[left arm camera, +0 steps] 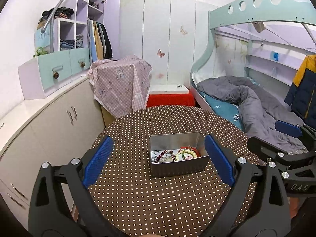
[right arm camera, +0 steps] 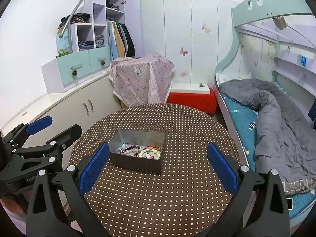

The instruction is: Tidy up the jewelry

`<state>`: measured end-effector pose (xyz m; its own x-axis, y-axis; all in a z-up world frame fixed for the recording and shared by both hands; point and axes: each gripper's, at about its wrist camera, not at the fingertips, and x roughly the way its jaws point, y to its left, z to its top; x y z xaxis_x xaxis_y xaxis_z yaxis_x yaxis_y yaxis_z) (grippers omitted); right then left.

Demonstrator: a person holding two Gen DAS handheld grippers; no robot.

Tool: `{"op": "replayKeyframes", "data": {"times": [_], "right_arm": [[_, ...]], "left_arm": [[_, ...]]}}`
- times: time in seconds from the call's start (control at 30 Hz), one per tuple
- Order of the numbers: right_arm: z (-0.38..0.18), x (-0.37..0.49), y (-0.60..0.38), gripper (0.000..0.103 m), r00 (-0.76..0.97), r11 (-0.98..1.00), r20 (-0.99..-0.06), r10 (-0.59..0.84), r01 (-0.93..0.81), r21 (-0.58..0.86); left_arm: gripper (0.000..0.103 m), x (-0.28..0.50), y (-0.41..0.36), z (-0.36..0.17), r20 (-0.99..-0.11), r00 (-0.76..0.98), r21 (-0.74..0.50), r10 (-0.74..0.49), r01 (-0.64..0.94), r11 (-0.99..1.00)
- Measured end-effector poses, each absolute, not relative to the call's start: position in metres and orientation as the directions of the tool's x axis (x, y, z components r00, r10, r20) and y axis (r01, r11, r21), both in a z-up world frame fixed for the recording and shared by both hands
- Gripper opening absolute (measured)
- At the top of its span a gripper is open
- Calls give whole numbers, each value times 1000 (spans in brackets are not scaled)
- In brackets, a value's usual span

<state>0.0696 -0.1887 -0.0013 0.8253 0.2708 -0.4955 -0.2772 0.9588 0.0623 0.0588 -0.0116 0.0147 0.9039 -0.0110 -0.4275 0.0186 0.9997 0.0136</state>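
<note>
The jewelry, a heap of bead strings, lies in the metal tin on the dotted counter, straight ahead of the open, empty left claw, while the right claw, also open, sees it left of centre.

Bright, even, cool indoor light with soft shadows fills both sharp views, glare glints inside the metal tin, and fisheye distortion bends edges into black corners.

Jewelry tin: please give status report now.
Left gripper open, empty. Right gripper open, empty. Metal tin on dotted table, jewelry piled inside. Nothing in the way.
</note>
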Motion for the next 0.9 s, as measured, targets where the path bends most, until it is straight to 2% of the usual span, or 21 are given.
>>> {"op": "replayKeyframes", "data": {"times": [0.57,0.9], "right_arm": [[5,47,-199,95,855,959,-439,278,-276,71],[4,43,-200,95,858,958,-432,278,-277,67]], "left_arm": [[95,28,-15,28,-358,934,38,16,-2,999],[95,22,-14,31,-348,937,33,19,-8,999]]}}
